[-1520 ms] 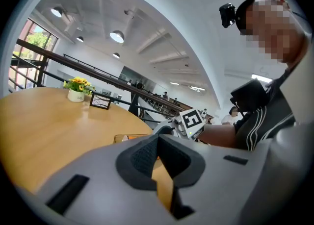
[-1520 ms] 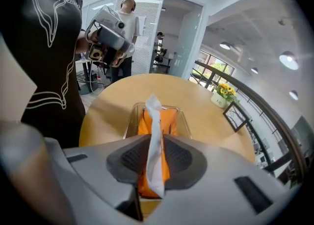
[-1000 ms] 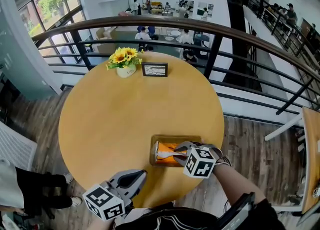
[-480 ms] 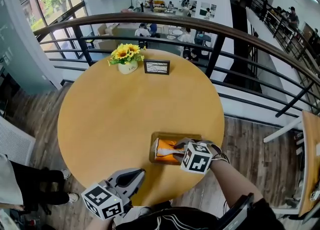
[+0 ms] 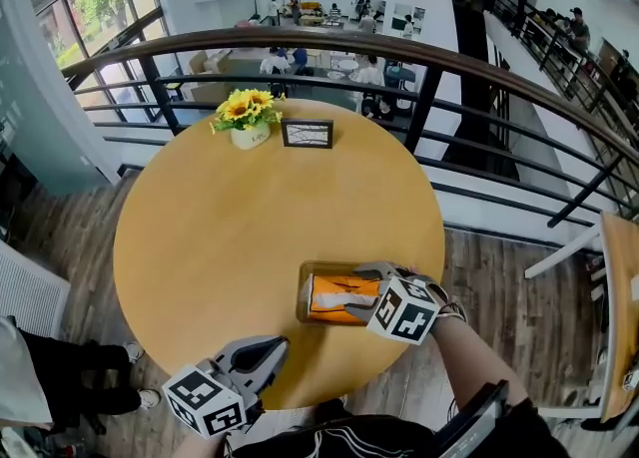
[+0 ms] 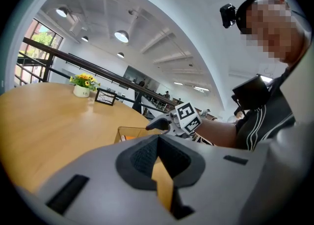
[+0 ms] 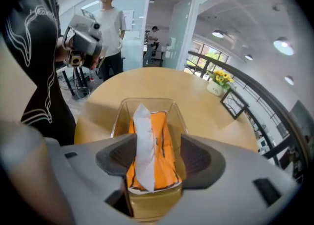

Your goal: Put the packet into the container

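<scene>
The orange packet point(image 5: 332, 298) with a white strip on top lies flat inside the clear rectangular container point(image 5: 339, 268) near the round table's front right edge. My right gripper point(image 5: 357, 293) hovers just over it, jaws opening wide. In the right gripper view the packet point(image 7: 162, 140) sits in the container point(image 7: 147, 102) between and below the spread fingers of the right gripper point(image 7: 156, 154), and neither pad touches it. My left gripper point(image 5: 278, 346) hangs at the table's near edge, shut and holding nothing. In the left gripper view the left gripper point(image 6: 157, 140) points towards the container point(image 6: 128, 132).
A pot of sunflowers point(image 5: 248, 117) and a small picture frame point(image 5: 307, 134) stand at the far side of the wooden table point(image 5: 230, 227). A dark railing point(image 5: 429, 97) curves behind it. A person point(image 7: 110, 18) stands beyond the table in the right gripper view.
The right gripper's jaws have spread apart and let go of the packet, which now rests in the container. The left gripper has stayed put.
</scene>
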A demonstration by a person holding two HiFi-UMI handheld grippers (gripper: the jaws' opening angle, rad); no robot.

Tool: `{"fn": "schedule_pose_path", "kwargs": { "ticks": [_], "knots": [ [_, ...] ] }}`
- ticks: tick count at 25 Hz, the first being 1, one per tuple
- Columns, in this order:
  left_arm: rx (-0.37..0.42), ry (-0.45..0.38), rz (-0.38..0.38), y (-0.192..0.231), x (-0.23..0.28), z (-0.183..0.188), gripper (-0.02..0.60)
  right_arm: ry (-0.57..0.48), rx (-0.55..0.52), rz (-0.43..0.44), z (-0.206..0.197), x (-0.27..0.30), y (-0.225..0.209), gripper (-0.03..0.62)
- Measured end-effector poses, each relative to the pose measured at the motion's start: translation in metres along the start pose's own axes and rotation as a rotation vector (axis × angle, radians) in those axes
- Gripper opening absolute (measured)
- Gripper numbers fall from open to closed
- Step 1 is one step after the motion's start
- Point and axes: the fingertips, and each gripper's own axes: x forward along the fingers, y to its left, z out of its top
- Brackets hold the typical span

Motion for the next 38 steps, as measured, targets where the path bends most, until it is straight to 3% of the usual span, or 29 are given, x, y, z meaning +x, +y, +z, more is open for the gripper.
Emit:
{"fn": "schedule_pose_path", "kwargs": {
  "ticks": [4, 10, 15, 17, 24, 28, 38],
  "knots": [
    [0.020, -0.004, -0.024, -0.002, 0.000, 0.004, 0.005, -0.235, 0.153, -0.107, 0.030, -0.048, -0.007, 0.264],
    [0.061, -0.027, -0.074, -0.019, -0.016, 0.017, 0.005, -0.564, 0.365, -0.185, 0.063, -0.136, 0.022, 0.248],
    [0.110, -0.051, -0.116, -0.044, -0.039, 0.029, 0.005, -0.777, 0.440, -0.262, 0.090, -0.192, 0.067, 0.031],
    [0.131, -0.059, -0.139, -0.058, -0.050, 0.032, 0.005, -0.844, 0.466, -0.250, 0.101, -0.205, 0.093, 0.006],
    [0.205, -0.064, -0.207, -0.100, -0.087, 0.018, 0.004, -0.928, 0.574, -0.232, 0.110, -0.210, 0.175, 0.006],
    [0.222, -0.068, -0.234, -0.116, -0.107, 0.004, 0.005, -0.910, 0.620, -0.244, 0.105, -0.204, 0.209, 0.006],
    [0.256, -0.066, -0.261, -0.141, -0.146, -0.016, 0.004, -0.911, 0.608, -0.268, 0.116, -0.200, 0.261, 0.006]
  ]
}}
